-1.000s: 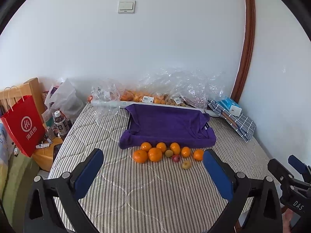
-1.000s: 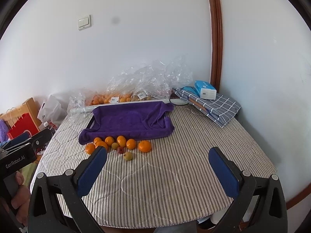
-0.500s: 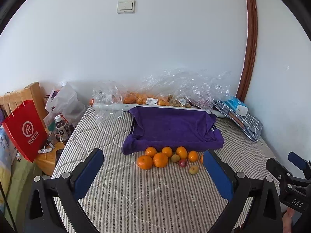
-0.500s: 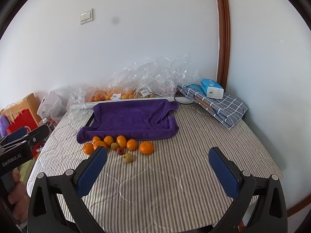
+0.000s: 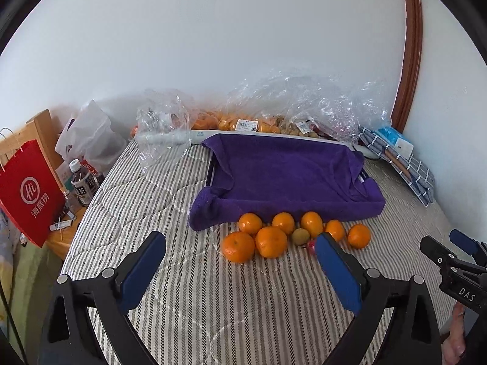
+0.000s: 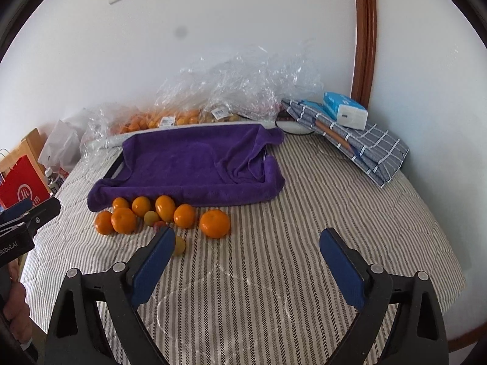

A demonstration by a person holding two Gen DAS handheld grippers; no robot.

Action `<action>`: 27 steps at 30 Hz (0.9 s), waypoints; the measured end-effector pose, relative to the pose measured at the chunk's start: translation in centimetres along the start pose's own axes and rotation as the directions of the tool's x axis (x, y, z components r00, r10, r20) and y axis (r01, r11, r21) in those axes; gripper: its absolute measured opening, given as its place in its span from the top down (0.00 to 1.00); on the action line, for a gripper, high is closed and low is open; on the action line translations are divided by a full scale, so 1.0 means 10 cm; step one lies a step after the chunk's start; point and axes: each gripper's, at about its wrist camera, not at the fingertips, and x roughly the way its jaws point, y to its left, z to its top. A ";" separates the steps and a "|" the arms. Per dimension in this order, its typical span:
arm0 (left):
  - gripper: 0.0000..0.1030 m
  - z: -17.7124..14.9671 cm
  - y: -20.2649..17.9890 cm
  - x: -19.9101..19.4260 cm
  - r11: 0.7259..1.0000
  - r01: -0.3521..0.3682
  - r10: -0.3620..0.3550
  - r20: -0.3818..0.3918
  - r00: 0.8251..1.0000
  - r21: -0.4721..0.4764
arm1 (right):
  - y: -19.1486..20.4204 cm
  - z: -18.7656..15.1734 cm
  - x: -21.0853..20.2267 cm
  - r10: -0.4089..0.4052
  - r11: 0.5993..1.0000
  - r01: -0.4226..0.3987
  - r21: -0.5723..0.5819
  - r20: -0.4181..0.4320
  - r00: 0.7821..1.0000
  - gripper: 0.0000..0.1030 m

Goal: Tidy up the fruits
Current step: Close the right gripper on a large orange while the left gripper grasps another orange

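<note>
Several oranges (image 5: 271, 241) (image 6: 214, 223) lie in a cluster on the striped cover, just in front of a tray draped with a purple towel (image 5: 289, 176) (image 6: 188, 164). Among them sit a small greenish fruit (image 5: 300, 236), a small red one (image 5: 311, 245) and a yellowish one (image 6: 179, 245), which is half hidden behind a finger. My left gripper (image 5: 240, 238) hangs open above and short of the cluster, holding nothing. My right gripper (image 6: 248, 233) is open to the right of the fruit. Its jaws are closing with nothing between them.
Clear plastic bags of fruit (image 5: 274, 121) line the wall behind the tray. A folded checked cloth (image 6: 374, 149) with a tissue pack (image 6: 344, 109) lies at the back right. Left of the bed are a red paper bag (image 5: 27, 194) and a bottle (image 5: 80, 182).
Both grippers have come down and forward toward the fruit, which now looks larger and nearer. The right gripper's fingers stand slightly closer together.
</note>
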 end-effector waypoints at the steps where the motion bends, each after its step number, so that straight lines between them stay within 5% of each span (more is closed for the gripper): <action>1: 0.04 -0.01 0.01 0.07 1.000 0.003 -0.003 -0.015 1.000 0.002 | -0.02 -0.02 0.09 0.007 1.000 -0.007 0.002 -0.016 1.000 0.09; 12: 0.04 -0.14 0.25 0.61 1.000 -0.015 0.015 -0.117 0.993 -0.004 | -0.01 -0.12 0.74 0.047 0.999 -0.047 0.000 -0.082 0.996 0.23; 20: 0.05 -0.24 0.44 0.87 0.995 0.032 -0.048 -0.167 0.985 -0.097 | 0.12 -0.18 1.06 0.105 0.994 -0.109 -0.026 -0.130 0.986 0.31; 27: 0.05 -0.26 0.37 0.99 0.998 0.044 -0.051 -0.166 0.985 -0.043 | 0.30 -0.13 1.32 0.108 0.988 -0.125 -0.094 -0.172 0.979 0.37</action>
